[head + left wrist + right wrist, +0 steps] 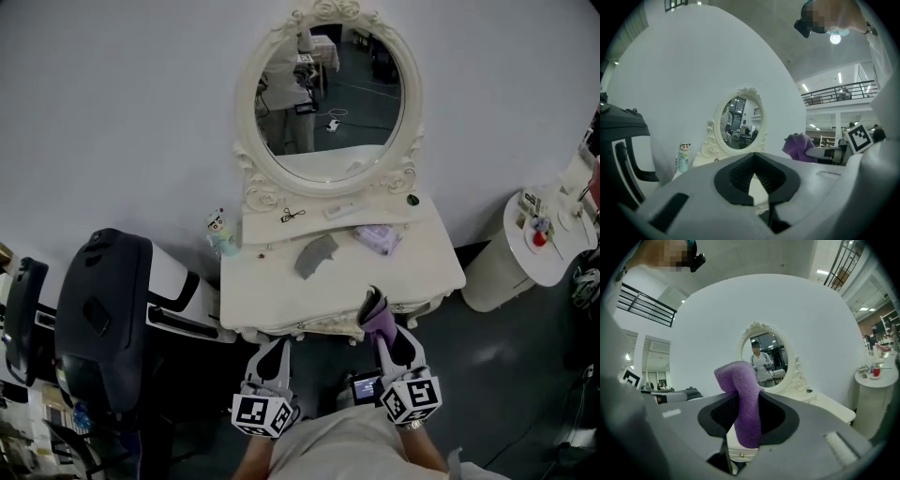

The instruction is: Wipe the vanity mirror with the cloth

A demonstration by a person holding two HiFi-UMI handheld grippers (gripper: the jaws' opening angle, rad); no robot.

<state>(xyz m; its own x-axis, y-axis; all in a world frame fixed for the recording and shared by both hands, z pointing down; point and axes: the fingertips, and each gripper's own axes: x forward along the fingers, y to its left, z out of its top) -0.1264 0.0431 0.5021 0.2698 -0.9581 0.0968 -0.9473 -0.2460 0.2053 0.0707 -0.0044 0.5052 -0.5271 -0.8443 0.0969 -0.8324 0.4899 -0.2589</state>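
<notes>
Head view: the right tongs hold the purple cloth over the worktop's front edge, well short of the vanity mirror.

Left gripper view: the left tongs are closed on nothing.

Right gripper view: only a fold is pinched, so firm wiping could drag the cloth free.

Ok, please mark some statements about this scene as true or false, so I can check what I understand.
1. The right tongs hold a purple cloth. True.
2. The purple cloth touches the mirror. False: it is held near the front edge of the table, apart from the mirror.
3. The left tongs grip a bottle. False: they are shut with nothing between them.
4. A grey object lies on the table. True.
5. The mirror is square. False: it is oval.
</notes>
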